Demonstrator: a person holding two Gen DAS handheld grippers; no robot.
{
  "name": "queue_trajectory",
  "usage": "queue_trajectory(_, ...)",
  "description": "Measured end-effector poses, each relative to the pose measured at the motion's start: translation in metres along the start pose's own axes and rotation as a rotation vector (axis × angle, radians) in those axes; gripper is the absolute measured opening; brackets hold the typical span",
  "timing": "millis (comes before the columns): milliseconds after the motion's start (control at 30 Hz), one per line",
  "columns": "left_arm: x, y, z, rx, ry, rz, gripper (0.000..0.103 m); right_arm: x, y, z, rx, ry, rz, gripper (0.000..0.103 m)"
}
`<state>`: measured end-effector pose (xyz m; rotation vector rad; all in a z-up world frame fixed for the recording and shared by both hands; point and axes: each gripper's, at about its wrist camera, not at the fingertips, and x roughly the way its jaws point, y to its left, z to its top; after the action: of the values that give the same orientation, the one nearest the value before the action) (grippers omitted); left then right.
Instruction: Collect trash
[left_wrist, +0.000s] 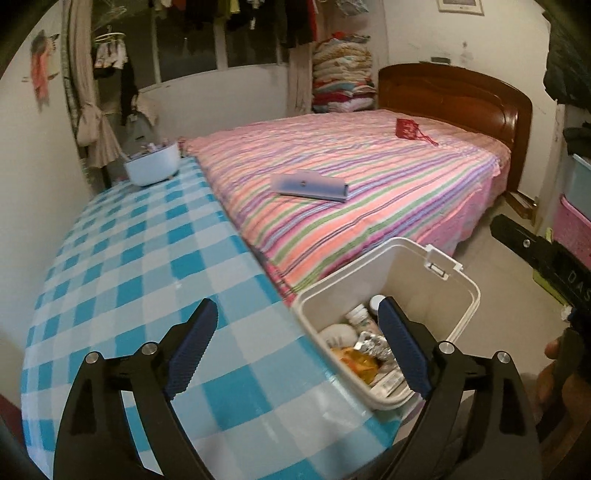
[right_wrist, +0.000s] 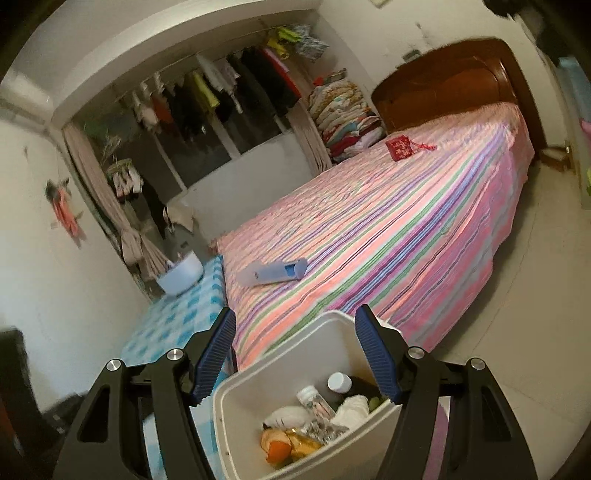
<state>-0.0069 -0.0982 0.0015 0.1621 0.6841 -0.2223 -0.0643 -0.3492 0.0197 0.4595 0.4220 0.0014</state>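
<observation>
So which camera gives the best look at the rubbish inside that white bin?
The right wrist view: the trash lies open inside the bin. In the left wrist view a finger covers part of it.

Checked table (left_wrist: 129, 258): pale bowl (left_wrist: 151, 166). Striped bed (left_wrist: 351, 166): grey case (left_wrist: 310, 185), red pouch (left_wrist: 408, 129).
</observation>
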Motion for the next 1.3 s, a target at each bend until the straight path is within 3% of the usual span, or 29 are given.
queue_trajectory(367,-0.064,0.031,-0.023,-0.035,-0.060,0.060,0.090,-0.047,0.041,-0.014,-0.186,0.040,-0.034,0.072)
queue_trajectory(667,-0.097,0.044,-0.037,-0.054,-0.084,0.085,0.091,-0.067,0.072,-0.030,-0.257,0.091,-0.034,0.072)
queue_trajectory(1000,-0.110,0.059,-0.041,-0.089,-0.094,0.101,0.091,-0.066,0.083,-0.048,-0.285,0.096,-0.014,0.072)
queue_trajectory(1300,-0.106,0.069,-0.041,-0.104,-0.083,0.105,0.092,-0.061,0.094,-0.038,-0.290,0.117,-0.004,0.072)
